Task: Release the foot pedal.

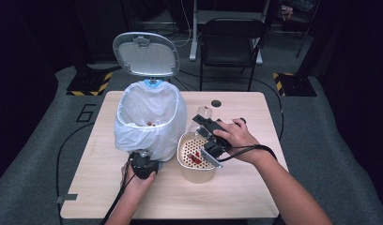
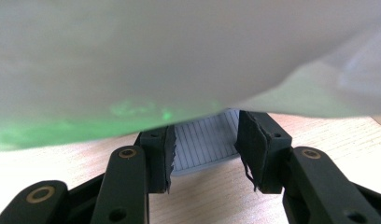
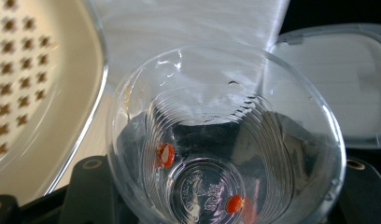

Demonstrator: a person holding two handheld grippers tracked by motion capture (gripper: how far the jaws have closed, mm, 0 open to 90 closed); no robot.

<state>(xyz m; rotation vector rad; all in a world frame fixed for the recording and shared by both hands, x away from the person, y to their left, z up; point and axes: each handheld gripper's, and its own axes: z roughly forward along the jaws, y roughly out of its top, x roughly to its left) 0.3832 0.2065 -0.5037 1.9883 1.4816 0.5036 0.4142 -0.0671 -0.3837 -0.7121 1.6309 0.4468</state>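
A bin lined with a white bag (image 1: 149,119) stands on the table's left half, its grey lid (image 1: 145,54) tipped open. My left gripper (image 1: 143,161) sits low at the bin's foot. Its jaws are shut on a grey ribbed part (image 2: 205,140) under the overhanging bag (image 2: 179,60). My right gripper (image 1: 203,124) is shut on a clear plastic cup (image 1: 203,114), tilted above a cream strainer bowl (image 1: 195,152) that holds red bits. Two red bits cling inside the wet cup (image 3: 221,140), with the strainer (image 3: 34,84) to its left and the lid (image 3: 328,79) behind.
The wooden table (image 1: 255,187) has bare room at the front and right. A small dark round spot (image 1: 216,103) lies near its far edge. A black chair (image 1: 232,42) stands behind the table. Cables trail from both grippers off the front edge.
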